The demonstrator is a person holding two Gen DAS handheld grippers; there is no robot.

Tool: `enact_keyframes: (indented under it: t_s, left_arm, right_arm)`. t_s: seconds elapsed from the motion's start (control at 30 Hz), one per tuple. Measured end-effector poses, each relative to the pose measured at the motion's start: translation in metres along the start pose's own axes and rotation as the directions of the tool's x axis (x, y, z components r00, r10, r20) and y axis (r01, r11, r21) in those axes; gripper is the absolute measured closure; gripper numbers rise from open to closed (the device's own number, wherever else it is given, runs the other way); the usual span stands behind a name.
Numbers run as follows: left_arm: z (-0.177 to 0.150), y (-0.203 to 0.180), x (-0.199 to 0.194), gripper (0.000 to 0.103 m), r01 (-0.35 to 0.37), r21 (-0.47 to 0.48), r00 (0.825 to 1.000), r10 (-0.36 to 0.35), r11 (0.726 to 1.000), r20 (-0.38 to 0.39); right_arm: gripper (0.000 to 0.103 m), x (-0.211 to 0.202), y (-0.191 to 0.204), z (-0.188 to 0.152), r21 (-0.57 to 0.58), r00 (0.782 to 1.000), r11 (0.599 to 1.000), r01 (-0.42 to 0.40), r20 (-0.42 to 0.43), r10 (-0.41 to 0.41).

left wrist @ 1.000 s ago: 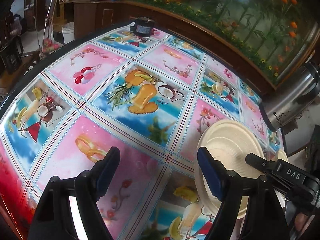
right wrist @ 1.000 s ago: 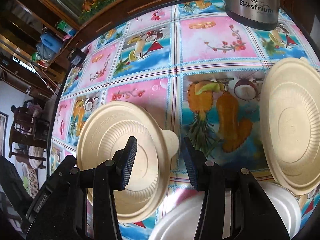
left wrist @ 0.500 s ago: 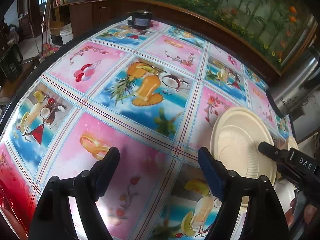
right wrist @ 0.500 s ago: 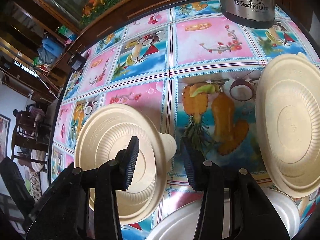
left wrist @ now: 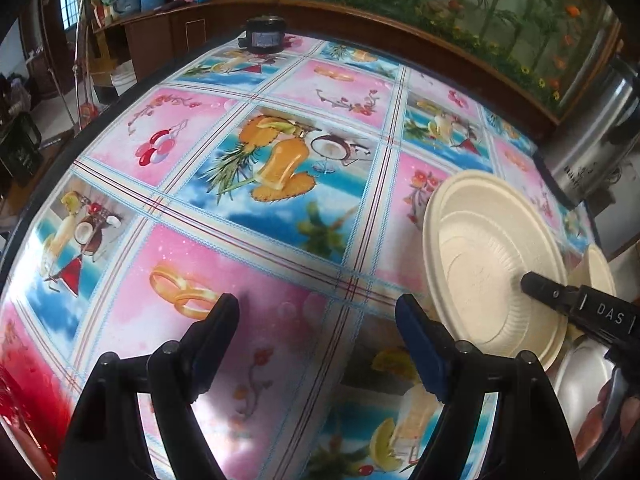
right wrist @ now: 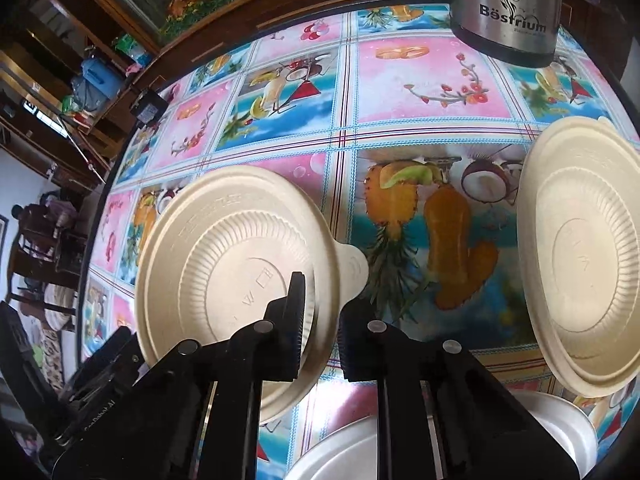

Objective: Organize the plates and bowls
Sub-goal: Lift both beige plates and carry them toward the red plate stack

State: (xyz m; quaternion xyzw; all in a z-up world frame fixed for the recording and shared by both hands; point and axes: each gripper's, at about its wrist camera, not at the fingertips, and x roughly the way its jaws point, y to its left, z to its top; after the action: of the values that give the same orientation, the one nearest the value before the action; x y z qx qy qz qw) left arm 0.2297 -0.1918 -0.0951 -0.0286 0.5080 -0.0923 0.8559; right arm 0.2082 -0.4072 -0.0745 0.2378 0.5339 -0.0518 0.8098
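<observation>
The beige paper bowl point(right wrist: 240, 264) now sits pinched at its rim by the right gripper point(right wrist: 324, 312), whose fingers were spread half a second ago, so lifting can begin. A second bowl point(right wrist: 580, 256) waits rightward; the left gripper point(left wrist: 316, 332) hangs spread, empty, over the tablecloth point(left wrist: 256, 256).

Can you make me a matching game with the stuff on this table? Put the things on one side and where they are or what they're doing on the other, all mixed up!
Things:
1. right gripper
2. left gripper
3. steel kettle
4. second beige plate

Places or states:
A. stands at the far edge of the table
B. open, over bare tablecloth
C. lies at the right side of the table
D. closed on the rim of the tabbed beige plate

Pairs: 1-D, 2-B, 3-A, 4-C
</observation>
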Motion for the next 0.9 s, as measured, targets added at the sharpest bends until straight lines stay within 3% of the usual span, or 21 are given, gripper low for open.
enact_keyframes:
  t_s: [0.13,0.2,0.37,0.57,0.77,0.9]
  left_arm:
    - [0.000,0.003,-0.002,0.022,-0.011,0.000,1.000,0.011,1.000,0.011]
    - [0.001,0.009,0.007,0.022,0.073,-0.042,0.996,-0.075,0.996,-0.047]
    - [0.002,0.016,0.007,0.021,0.114,-0.078,0.991,-0.119,0.990,-0.055]
    - [0.010,0.043,0.003,0.021,0.260,-0.199,0.951,-0.286,0.945,-0.115]
    - [0.014,0.058,-0.019,0.021,0.313,-0.220,0.940,-0.335,0.924,-0.069]
    - [0.015,0.056,-0.027,0.021,0.319,-0.211,0.942,-0.334,0.924,-0.036]
  right_arm:
    - [0.091,0.001,0.003,-0.001,-0.025,1.000,0.999,0.022,0.009,-0.022]
    - [0.091,0.001,0.005,-0.001,-0.038,1.000,0.999,0.028,0.012,-0.028]
    - [0.091,0.000,0.011,-0.004,-0.085,0.998,0.995,0.057,0.025,-0.055]
    - [0.090,0.002,0.015,-0.011,-0.099,1.000,0.995,0.025,-0.013,-0.027]
    - [0.091,0.002,0.023,-0.016,-0.120,0.999,0.992,0.040,-0.010,-0.042]
    - [0.091,0.002,0.023,-0.016,-0.120,0.999,0.992,0.040,-0.013,-0.042]
